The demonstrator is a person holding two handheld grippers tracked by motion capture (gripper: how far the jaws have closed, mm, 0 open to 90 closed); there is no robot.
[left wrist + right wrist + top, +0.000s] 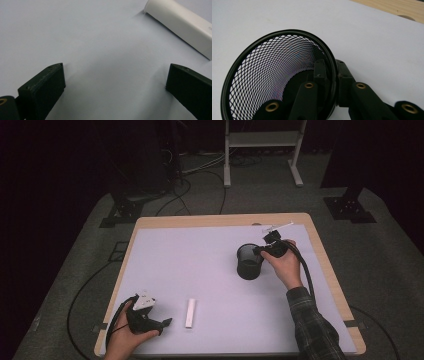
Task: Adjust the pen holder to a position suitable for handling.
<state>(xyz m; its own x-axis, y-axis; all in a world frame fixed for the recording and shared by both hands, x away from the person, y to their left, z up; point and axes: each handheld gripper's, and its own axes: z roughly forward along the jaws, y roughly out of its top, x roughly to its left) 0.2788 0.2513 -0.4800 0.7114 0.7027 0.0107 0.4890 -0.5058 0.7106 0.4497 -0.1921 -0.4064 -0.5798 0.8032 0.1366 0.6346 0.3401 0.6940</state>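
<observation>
A black wire-mesh cup [249, 262] stands on the white mat right of centre. My right gripper [259, 251] is shut on the cup's rim [332, 65], one jaw inside the mesh wall and one outside. The cup is empty inside. A white oblong block [190, 312] lies flat near the front of the mat. My left gripper [166, 322] rests low on the mat just left of that block, its jaws open with bare mat between them; the white block [182, 25] lies ahead and to the right of its fingertips [51, 80], apart from them.
The white mat covers a wooden table [320, 250] whose bare edge runs along the back and right. A small white strip [278, 226] lies at the back right of the table. Cables [200, 180] and a stand's legs [260, 165] are on the floor beyond.
</observation>
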